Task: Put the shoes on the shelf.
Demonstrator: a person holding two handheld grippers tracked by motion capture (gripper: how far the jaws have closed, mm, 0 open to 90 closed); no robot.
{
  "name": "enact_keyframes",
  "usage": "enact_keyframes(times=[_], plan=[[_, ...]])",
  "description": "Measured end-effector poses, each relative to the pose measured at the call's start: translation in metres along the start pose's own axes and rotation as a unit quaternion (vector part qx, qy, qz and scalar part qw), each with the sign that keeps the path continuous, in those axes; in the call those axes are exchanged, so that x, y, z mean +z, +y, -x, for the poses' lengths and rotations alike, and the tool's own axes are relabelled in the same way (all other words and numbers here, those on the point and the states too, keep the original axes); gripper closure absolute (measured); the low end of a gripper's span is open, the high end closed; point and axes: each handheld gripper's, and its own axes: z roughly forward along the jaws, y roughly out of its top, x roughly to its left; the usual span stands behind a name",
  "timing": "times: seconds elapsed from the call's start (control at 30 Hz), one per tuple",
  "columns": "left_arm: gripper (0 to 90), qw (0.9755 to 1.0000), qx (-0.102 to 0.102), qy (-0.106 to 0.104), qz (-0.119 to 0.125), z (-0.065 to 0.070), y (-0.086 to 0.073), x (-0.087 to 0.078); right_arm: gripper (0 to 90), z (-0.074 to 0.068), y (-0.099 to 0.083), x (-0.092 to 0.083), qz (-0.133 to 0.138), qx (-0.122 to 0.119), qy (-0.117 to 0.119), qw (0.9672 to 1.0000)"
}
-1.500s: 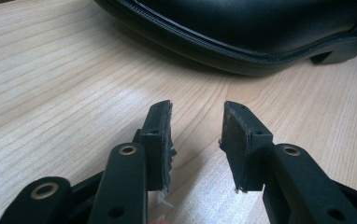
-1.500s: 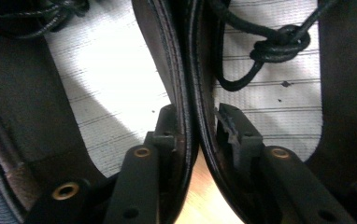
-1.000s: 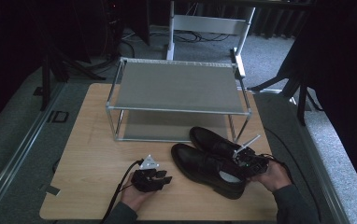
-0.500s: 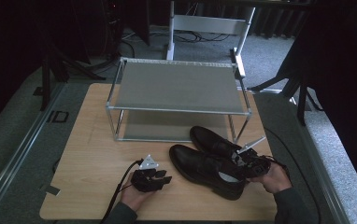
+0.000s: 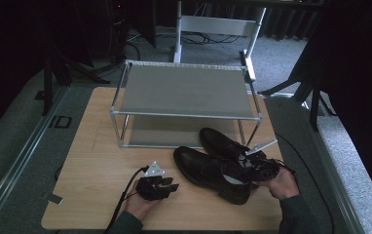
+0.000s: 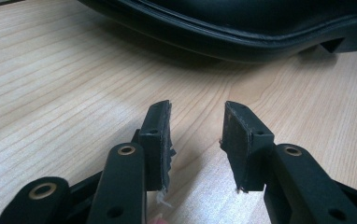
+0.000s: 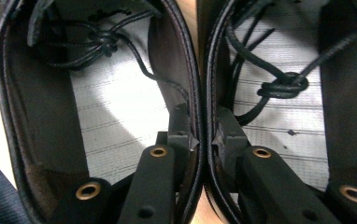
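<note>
A: Shoes (image 5: pixel 218 163), a black leather lace-up pair, lie side by side on the near right part of the wooden table (image 5: pixel 91 161), toes pointing to the far left, just in front of the rack (image 5: pixel 186 92). Where is the right gripper (image 5: pixel 258 168)?

B: At the heel end of the pair. In the right gripper view one jaw sits inside each shoe (image 7: pixel 120 107), and the two adjoining inner walls are pinched together between the pads, so the tongs are clenched on both shoes at once. The grey insoles and knotted black laces (image 7: pixel 279 86) show on either side.

A: And the left gripper (image 5: pixel 167 186)?

B: It rests low on the table, near left of the shoes and apart from them. In the left gripper view its jaws stand released, with only pale wood grain between the pads (image 6: pixel 160 135); the sole edge of the nearer shoe (image 6: pixel 242 28) crosses the far side of that view.

A: The surface and the room?

B: The table is a light wood board with rounded corners. The rack is a two-tier metal frame with grey shelves, standing at the far middle. Grey carpet (image 5: pixel 23 141) surrounds the table; a white frame (image 5: pixel 218 24), dark stands and cables lie farther off, against a dark background.
</note>
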Motion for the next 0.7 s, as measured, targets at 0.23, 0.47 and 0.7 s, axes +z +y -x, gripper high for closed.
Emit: enact_keyframes(times=[0.23, 0.47, 0.7], plan=[[62.3, 1.0000, 0.001, 0.001, -0.001, 0.000, 0.000, 0.000, 80.1, 0.000, 0.013, 0.002, 0.015, 0.007, -0.014, 0.9998], [62.4, 1.0000, -0.001, 0.000, -0.001, 0.000, 0.000, 0.000, 80.2, -0.001, 0.024, 0.005, 0.032, 0.015, -0.021, 0.9991], [62.4, 1.0000, -0.001, 0.001, 0.000, -0.001, 0.000, -0.001, 80.2, -0.001, 0.034, 0.009, 0.046, 0.022, -0.022, 0.9985]])
